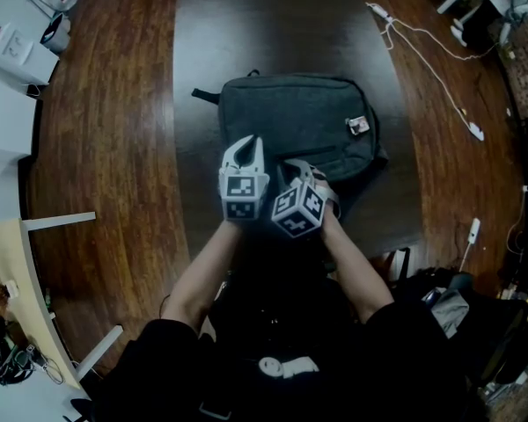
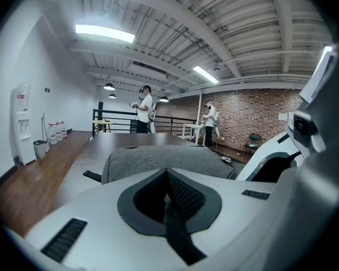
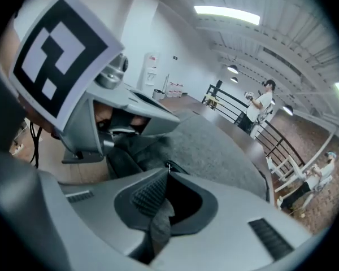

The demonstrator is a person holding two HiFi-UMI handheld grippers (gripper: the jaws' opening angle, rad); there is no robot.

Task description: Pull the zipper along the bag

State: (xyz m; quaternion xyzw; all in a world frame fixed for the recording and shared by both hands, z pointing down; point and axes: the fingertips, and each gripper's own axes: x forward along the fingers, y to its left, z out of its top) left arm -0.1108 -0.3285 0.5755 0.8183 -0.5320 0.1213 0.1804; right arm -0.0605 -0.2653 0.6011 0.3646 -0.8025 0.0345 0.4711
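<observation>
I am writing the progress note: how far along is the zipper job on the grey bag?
Done: both grippers sit at the near edge of the bag. In hand: the left gripper pinches bag fabric; the right gripper is shut on a grey strip, probably the zipper pull. Remaining: the pull along the bag; no open zipper shows.

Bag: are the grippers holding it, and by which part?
Yes. The left gripper pinches a dark strip at the near edge of the bag; the right gripper pinches a grey strip beside it, perhaps the zipper's pull.
</observation>
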